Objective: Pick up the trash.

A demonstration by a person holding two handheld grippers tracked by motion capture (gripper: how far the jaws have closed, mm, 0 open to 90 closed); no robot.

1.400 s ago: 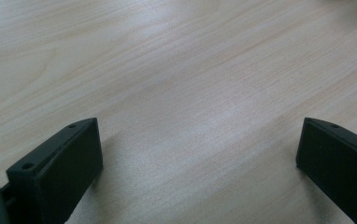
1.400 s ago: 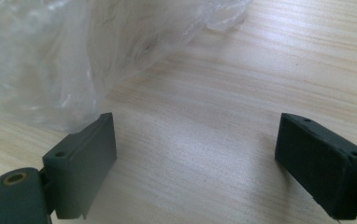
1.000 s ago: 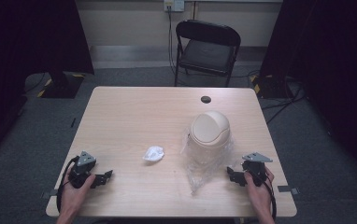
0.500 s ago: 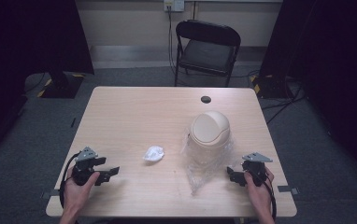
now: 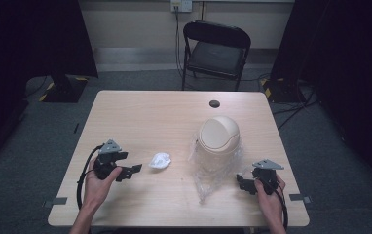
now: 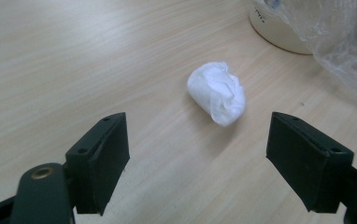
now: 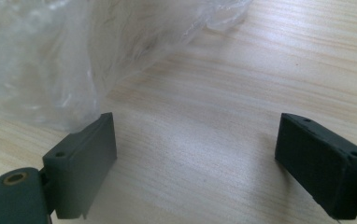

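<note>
— Since a second ago the left gripper (image 5: 134, 169) is moving in from the table's (image 5: 140, 112) left edge toward the crumpled white wad (image 5: 160, 160), jaws apart, just opening, nothing between them.

— Probably lining up a pick; the wad is lying mid-table, toward the near edge. The right gripper (image 5: 241, 184) is waiting open beside the clear bag (image 5: 208, 183) under the lidded bin (image 5: 218, 141), whose contents aren't visible

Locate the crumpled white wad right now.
High view: crumpled white wad lies on the table, left of the beige bin, just ahead of the open left gripper, untouched.
</note>
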